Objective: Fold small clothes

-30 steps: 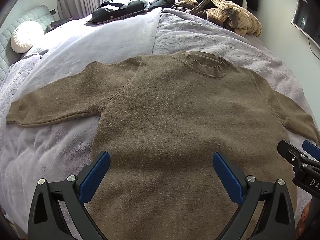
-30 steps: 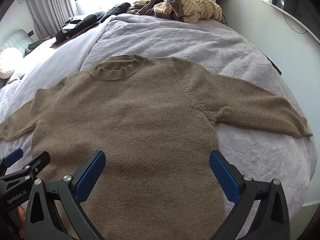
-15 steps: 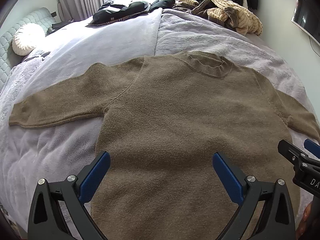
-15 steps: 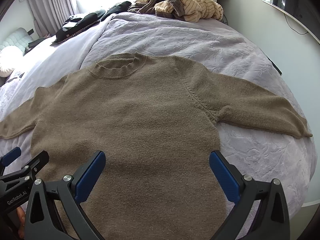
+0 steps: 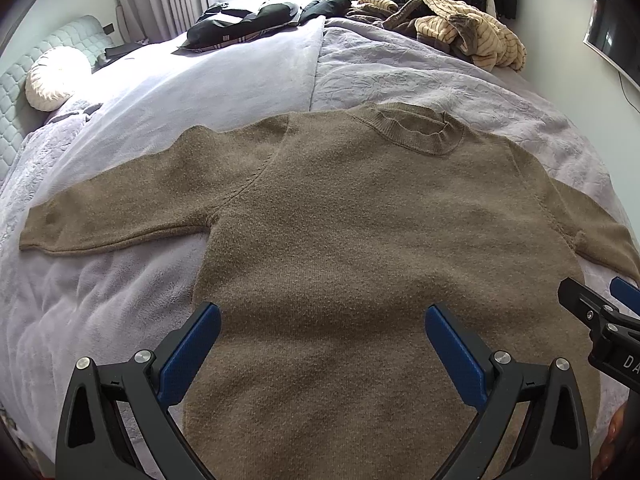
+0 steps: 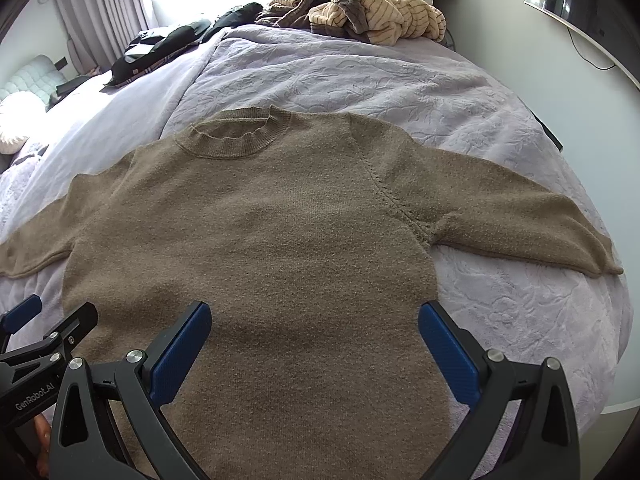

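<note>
A brown knit sweater (image 5: pixel 360 220) lies flat on the bed, collar away from me, both sleeves spread out to the sides; it also shows in the right wrist view (image 6: pixel 260 220). My left gripper (image 5: pixel 322 332) is open and empty above the sweater's lower body. My right gripper (image 6: pixel 314 332) is open and empty above the lower body too, to the right of the left one. The right gripper shows at the right edge of the left wrist view (image 5: pixel 600 320), and the left gripper at the left edge of the right wrist view (image 6: pixel 44 328).
The bed has a lilac cover (image 5: pixel 420 76). A pile of tan and brown clothes (image 5: pixel 460 32) and dark clothes (image 5: pixel 244 20) lie at the far end. A round white cushion (image 5: pixel 52 80) lies far left. A wall (image 6: pixel 540 52) runs along the right.
Both grippers have drawn back and lifted slightly, so the sweater sits a bit lower and smaller in view. The sweater has not moved. Both jaws stay open.
</note>
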`<state>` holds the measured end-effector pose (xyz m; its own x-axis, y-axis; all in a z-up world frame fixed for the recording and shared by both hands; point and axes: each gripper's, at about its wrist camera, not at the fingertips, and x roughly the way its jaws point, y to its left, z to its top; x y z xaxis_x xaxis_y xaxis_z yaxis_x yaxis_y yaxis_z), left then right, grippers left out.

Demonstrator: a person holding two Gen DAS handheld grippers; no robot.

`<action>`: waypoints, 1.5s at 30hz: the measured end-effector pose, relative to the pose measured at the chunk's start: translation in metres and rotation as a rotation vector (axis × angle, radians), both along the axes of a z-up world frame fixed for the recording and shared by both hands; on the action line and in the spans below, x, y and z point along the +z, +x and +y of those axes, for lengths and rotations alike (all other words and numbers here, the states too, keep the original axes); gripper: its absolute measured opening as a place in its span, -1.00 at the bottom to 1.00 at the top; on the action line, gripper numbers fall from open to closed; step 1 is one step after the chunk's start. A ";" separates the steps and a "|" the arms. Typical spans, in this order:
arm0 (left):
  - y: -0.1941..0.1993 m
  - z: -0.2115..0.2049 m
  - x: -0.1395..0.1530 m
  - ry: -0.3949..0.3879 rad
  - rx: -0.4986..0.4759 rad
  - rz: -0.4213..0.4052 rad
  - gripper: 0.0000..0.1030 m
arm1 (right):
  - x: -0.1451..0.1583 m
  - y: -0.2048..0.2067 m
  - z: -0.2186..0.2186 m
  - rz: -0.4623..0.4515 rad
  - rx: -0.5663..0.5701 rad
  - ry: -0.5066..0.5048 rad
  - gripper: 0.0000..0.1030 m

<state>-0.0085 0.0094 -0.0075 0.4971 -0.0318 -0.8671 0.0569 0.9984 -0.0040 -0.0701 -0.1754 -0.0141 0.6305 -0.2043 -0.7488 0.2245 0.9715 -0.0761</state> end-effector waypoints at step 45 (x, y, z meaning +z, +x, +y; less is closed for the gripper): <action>0.002 0.005 -0.011 0.000 0.013 0.035 0.99 | -0.006 0.002 0.002 0.029 -0.009 0.017 1.00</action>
<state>-0.0068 0.0146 -0.0182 0.4666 -0.0251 -0.8841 0.0433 0.9990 -0.0055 -0.0680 -0.1730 -0.0196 0.6064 -0.1976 -0.7702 0.2316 0.9705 -0.0667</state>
